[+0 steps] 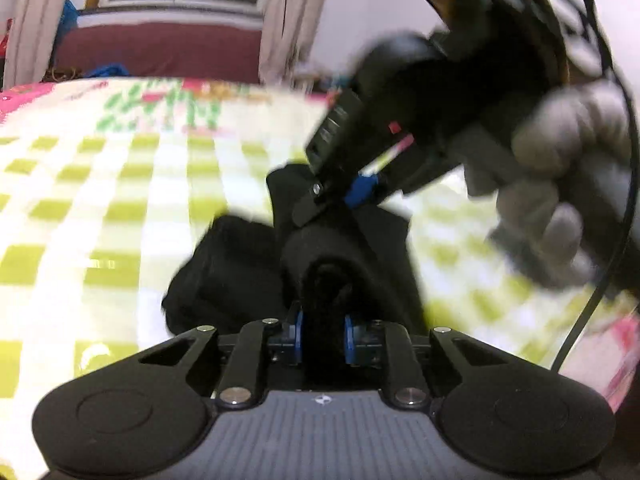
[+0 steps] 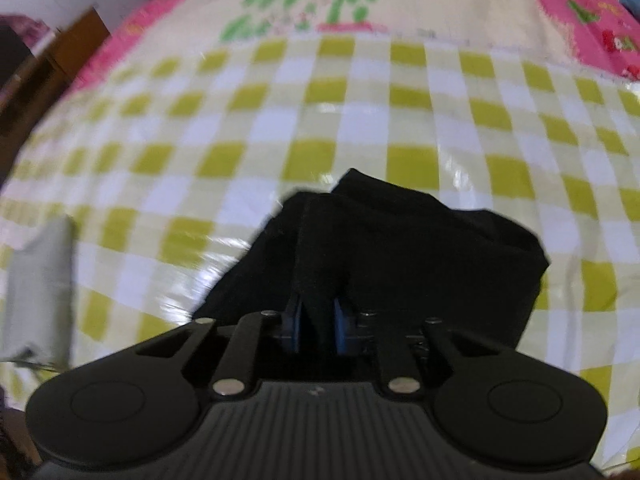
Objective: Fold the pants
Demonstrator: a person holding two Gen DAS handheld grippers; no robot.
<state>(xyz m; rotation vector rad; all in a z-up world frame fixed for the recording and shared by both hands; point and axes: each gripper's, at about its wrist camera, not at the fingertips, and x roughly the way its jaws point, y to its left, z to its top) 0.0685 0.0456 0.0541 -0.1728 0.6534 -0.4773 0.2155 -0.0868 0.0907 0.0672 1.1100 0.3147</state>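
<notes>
The black pants (image 1: 240, 264) hang bunched above a green-and-white checked cover (image 1: 100, 200). My left gripper (image 1: 324, 332) is shut on a fold of the pants, blue pads pressed on the cloth. My right gripper (image 1: 352, 196) shows in the left wrist view, upper right, also shut on the pants, held by a grey-gloved hand (image 1: 568, 184). In the right wrist view the right gripper (image 2: 318, 328) pinches black cloth and the pants (image 2: 420, 248) drape ahead over the checked cover (image 2: 360, 120). Both views are blurred.
A pink flowered border (image 2: 580, 12) runs along the cover's far edge. A grey cloth (image 2: 40, 288) lies at the left. A maroon headboard (image 1: 160, 48), window and curtains stand behind. A black cable (image 1: 592, 304) hangs at the right.
</notes>
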